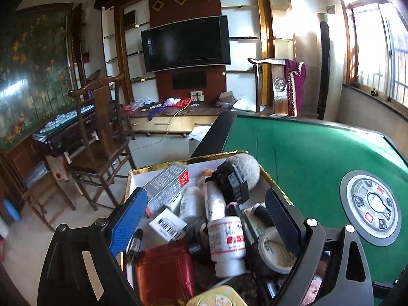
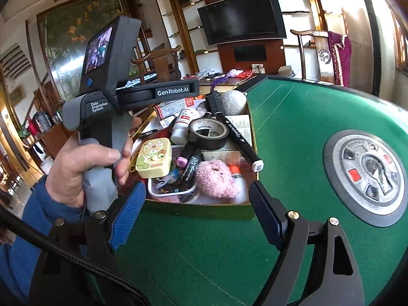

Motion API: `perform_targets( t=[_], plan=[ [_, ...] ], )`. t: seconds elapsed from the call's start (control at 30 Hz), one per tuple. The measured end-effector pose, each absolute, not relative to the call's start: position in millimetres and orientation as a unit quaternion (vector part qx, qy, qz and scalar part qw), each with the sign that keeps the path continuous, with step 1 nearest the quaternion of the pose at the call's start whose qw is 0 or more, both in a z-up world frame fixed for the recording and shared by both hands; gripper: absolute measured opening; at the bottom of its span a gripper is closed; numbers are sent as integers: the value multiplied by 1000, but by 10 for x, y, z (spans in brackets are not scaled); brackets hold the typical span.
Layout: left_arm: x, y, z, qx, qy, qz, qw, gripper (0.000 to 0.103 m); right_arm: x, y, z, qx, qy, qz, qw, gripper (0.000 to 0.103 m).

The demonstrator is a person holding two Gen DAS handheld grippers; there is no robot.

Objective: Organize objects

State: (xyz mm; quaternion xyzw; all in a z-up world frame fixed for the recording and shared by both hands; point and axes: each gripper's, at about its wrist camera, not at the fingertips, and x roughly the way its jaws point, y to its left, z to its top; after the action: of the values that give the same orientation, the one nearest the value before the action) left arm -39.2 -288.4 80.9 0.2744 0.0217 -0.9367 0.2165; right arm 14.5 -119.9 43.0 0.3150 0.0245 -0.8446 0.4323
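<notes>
The green mahjong table (image 2: 293,127) carries a gold-rimmed box (image 2: 251,137) at its 9 o'clock edge, heaped with a black tape roll (image 2: 207,133), pink plush (image 2: 216,178) and white bottle (image 1: 225,239). Both the left gripper (image 1: 206,227) and right gripper (image 2: 197,219) stand spread, holding nothing. Risk: reaching into the heap could tip loose items over the rim.

Left gripper (image 1: 206,219) and right gripper (image 2: 197,211) both gape wide — nothing held — tilted downward.
</notes>
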Motion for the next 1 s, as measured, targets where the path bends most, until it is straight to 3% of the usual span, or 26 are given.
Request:
perform_targets(
  t=[0.33,0.53,1.0],
  plan=[
    [187,-2753,852,268,21,-912,309,91,101,-1057,408,326,31,-851,410,84],
    [621,-2560,862,263,-10,-918,297,98,201,-1025,416,316,39,-858,402,84],
    [1166,-2718,691,258,5,-915,309,97,452,-1084,306,310,89,-861,393,84]
  ],
)
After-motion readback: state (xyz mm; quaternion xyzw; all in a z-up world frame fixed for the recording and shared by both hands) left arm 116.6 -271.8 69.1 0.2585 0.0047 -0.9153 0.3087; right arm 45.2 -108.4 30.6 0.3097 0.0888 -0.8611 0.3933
